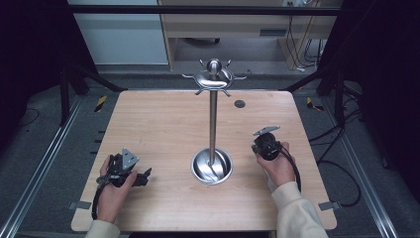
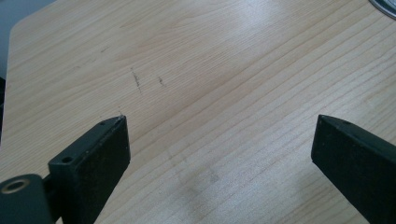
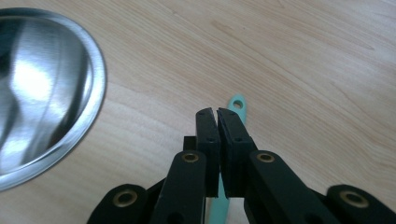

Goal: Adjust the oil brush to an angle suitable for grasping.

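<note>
A thin teal handle with a hole at its end pokes out past the tips of my right gripper, whose jaws are shut on it just above the wooden table. What the handle belongs to is hidden behind the jaws. In the high view the right gripper is held right of a steel hook stand, close to its round base. My left gripper rests at the table's front left. Its jaws stand wide open over bare wood.
The stand's shiny base lies left of the right gripper's jaws, and a sliver of the base shows in the left gripper view. A small dark round mark sits near the table's far edge. Metal rails run along both sides of the table.
</note>
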